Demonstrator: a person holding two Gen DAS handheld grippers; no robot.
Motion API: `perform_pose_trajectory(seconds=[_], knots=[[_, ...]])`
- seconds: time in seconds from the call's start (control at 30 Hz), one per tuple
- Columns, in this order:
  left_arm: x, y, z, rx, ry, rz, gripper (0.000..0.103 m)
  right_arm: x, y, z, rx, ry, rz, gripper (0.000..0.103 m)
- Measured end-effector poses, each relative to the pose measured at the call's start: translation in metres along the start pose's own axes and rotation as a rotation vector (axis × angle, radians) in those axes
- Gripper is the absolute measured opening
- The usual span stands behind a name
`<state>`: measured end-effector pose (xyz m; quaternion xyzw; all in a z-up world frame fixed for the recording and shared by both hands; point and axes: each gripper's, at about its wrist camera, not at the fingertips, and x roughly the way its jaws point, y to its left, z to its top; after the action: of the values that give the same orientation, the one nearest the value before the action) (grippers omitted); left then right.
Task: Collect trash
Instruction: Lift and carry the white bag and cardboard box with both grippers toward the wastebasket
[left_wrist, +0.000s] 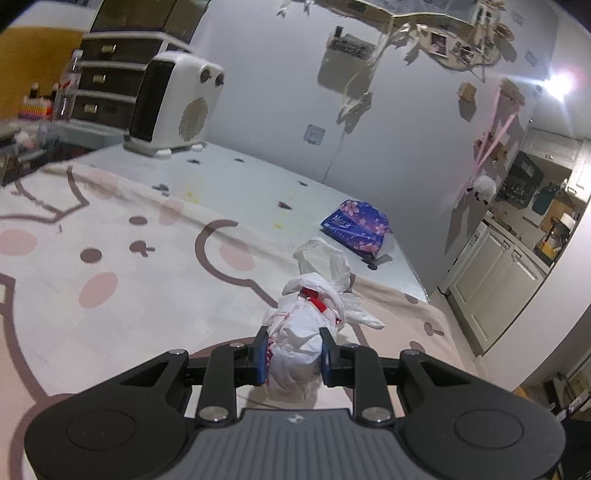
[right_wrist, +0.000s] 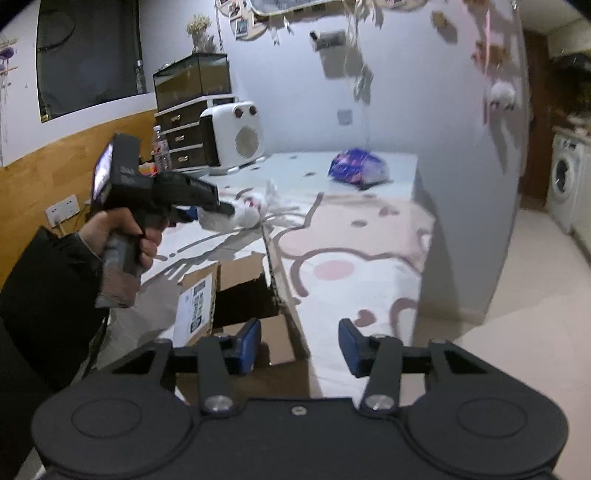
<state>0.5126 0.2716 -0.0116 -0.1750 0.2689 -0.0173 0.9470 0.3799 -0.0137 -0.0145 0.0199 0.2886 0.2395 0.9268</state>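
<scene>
Left gripper (left_wrist: 293, 354) pinches the bag wad (left_wrist: 295, 347) over the bed (left_wrist: 110, 314); right gripper (right_wrist: 298, 347) spread, empty, above the box (right_wrist: 255, 291). Risk: loose bag tails (left_wrist: 364, 314) snag or wad slips, missing the box.

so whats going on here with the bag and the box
A person is clearing trash off a bed with two handheld tongs. The left tongs are shut on a crumpled white bag, held above the blanket. The right tongs are open and empty, over an open cardboard box beside the bed.
</scene>
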Motion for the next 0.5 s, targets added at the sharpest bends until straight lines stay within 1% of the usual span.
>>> perform_pose_trajectory(seconds=[0.03,0.1,0.13,0.17,0.2,0.23,0.27,0.43,0.5], knots=[[-0.006,-0.003,-0.002,0.016,-0.003,0.007,0.027,0.006,-0.002,0.001,0.013,0.003,0.013,0.045],[-0.016,-0.007,-0.007,0.035,-0.001,0.024,0.027,0.014,-0.004,0.003,0.033,0.007,0.022,0.036],[-0.021,-0.009,-0.009,0.039,0.001,0.031,0.027,0.018,-0.005,0.004,0.046,0.014,0.024,0.027],[-0.027,-0.011,-0.013,0.041,0.004,0.040,0.027,0.020,-0.006,0.004,0.055,0.022,0.028,0.023],[-0.032,-0.012,-0.017,0.045,0.006,0.044,0.027,0.021,-0.007,0.004,0.059,0.025,0.030,0.022],[-0.038,-0.015,-0.021,0.052,0.006,0.050,0.027,0.021,-0.008,0.003,0.060,0.025,0.031,0.018],[-0.044,-0.017,-0.025,0.057,0.005,0.055,0.027,0.020,-0.011,0.003,0.068,0.026,0.033,0.011],[-0.077,-0.024,-0.047,0.057,-0.012,0.087,0.027,0.013,-0.018,-0.002,0.088,0.024,0.016,0.004],[-0.089,-0.026,-0.053,0.060,-0.018,0.096,0.027,0.007,-0.019,-0.006,0.088,0.009,-0.001,0.003]])
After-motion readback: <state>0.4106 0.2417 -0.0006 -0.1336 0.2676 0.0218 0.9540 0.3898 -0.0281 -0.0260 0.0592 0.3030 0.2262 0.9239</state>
